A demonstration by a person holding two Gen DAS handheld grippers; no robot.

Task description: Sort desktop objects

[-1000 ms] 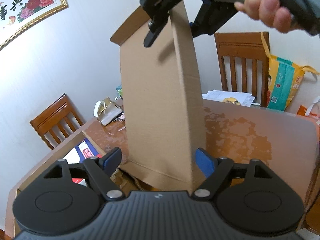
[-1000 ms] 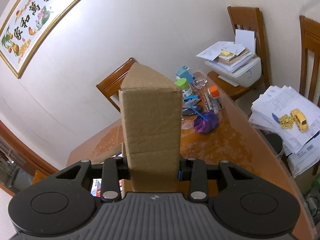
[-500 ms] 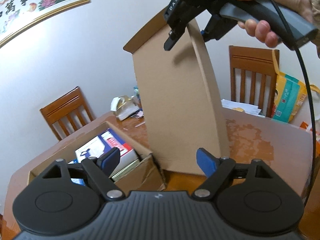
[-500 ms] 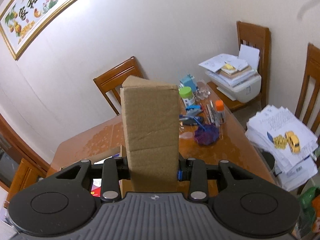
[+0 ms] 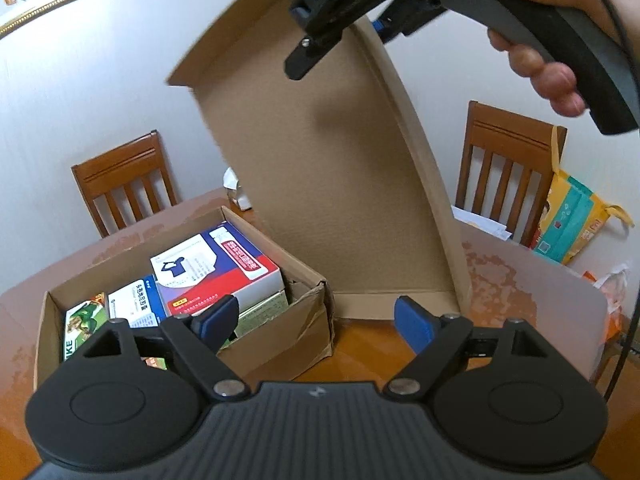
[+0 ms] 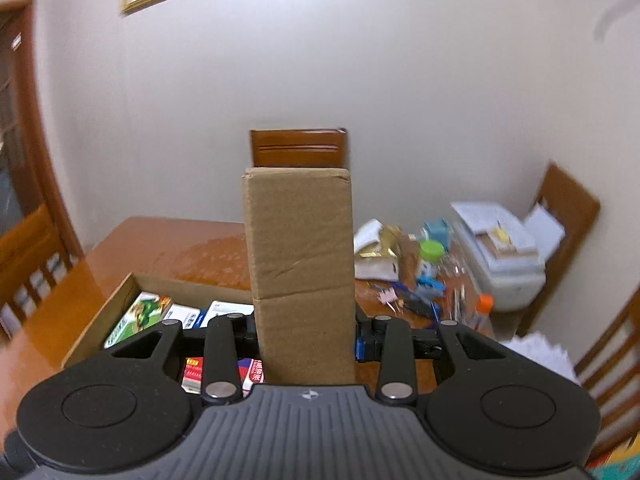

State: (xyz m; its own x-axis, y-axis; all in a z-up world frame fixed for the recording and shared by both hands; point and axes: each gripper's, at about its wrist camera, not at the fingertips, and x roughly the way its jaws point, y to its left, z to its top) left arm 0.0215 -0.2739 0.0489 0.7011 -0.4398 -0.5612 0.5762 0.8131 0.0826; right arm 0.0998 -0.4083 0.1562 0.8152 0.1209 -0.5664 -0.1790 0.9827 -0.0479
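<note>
An open cardboard box [image 5: 276, 336] on the brown table holds several printed cartons, among them a red, white and blue one [image 5: 218, 266]. My right gripper [image 5: 340, 36] is shut on the rim of the cardboard lid [image 5: 332, 184] and holds it upright beside the box. In the right wrist view the lid's side wall [image 6: 300, 264] stands between the shut fingers, with the box [image 6: 120, 292] below on the left. My left gripper [image 5: 316, 320] is open and empty, just in front of the box's near corner and the lid's lower edge.
Small clutter lies on the far table end: a green-capped jar [image 6: 430, 256], pens, clips, an orange-capped bottle [image 6: 482, 312]. Wooden chairs [image 5: 124, 184] stand around the table. A printer with papers [image 6: 500, 256] rests on a chair. A colourful bag [image 5: 568, 224] hangs on another chair.
The right gripper has swung the lid up and to the right, off the box. The box's contents have come into view. The left gripper stays open.
</note>
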